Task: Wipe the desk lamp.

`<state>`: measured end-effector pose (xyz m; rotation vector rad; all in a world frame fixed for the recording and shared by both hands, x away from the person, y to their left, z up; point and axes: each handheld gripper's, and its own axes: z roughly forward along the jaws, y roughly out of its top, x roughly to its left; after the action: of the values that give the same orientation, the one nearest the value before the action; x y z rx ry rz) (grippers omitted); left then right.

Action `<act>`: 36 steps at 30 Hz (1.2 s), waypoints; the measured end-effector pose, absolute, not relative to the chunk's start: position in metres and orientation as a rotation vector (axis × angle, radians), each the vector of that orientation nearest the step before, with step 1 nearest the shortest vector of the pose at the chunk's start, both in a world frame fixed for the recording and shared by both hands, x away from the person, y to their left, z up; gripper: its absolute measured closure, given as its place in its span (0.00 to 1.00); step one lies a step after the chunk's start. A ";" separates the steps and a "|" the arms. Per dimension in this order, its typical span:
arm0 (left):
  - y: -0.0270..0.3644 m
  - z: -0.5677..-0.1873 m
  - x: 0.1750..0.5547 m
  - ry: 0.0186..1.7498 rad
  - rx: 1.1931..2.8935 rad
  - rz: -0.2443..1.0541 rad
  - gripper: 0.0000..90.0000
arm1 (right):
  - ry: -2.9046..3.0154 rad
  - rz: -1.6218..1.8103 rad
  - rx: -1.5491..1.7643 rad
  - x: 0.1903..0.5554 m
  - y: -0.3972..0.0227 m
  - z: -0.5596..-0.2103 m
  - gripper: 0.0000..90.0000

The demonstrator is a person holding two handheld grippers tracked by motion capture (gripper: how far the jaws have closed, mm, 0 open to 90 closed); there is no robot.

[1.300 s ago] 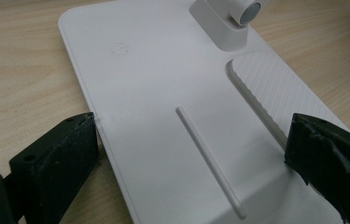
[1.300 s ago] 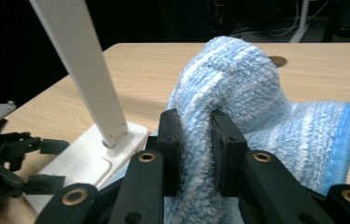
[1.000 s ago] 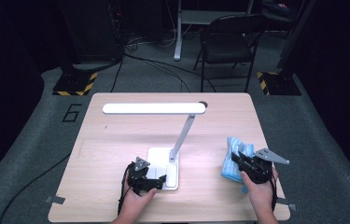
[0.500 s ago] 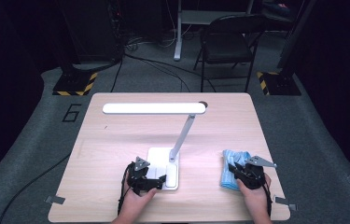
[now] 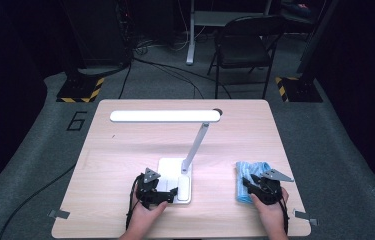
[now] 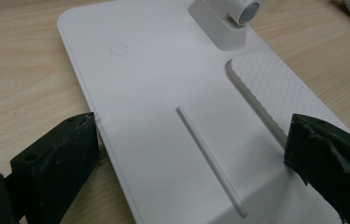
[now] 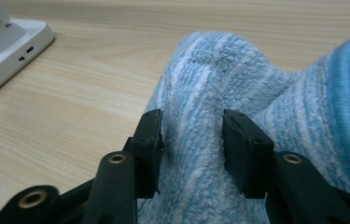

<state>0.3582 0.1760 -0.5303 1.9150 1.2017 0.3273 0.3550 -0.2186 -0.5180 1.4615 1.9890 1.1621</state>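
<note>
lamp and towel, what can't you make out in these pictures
- Lamp base, left gripper view: near end cut off by the bottom edge; tongs' pads touching its sides or not, unclear.
- Towel, right gripper view: right part cut off by the edge.
- Towel's near end, high view: hidden by the right tongs.

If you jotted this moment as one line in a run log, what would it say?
left gripper: jaws around white lamp base | right gripper: jaws just opening, fold of blue terry cloth between them | cloth lying on wooden table
</note>
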 end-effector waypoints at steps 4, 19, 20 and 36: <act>0.177 -0.530 0.358 1.196 1.914 0.326 0.04 | 1.929 1.209 1.438 0.348 -0.218 -0.507 0.54; 0.188 -0.527 0.362 1.132 1.933 0.333 0.15 | 2.062 1.257 1.319 0.333 -0.152 -0.506 0.47; 0.189 -0.526 0.362 1.131 1.931 0.336 0.15 | 2.085 1.258 1.304 0.332 -0.145 -0.509 0.47; 0.207 -0.522 0.370 1.133 1.902 0.321 0.18 | 2.234 1.316 1.181 0.331 -0.064 -0.524 0.44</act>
<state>0.3703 0.2074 -0.5222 1.9017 1.1331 0.3208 0.3313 -0.0643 -0.5240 1.1811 2.2337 1.3156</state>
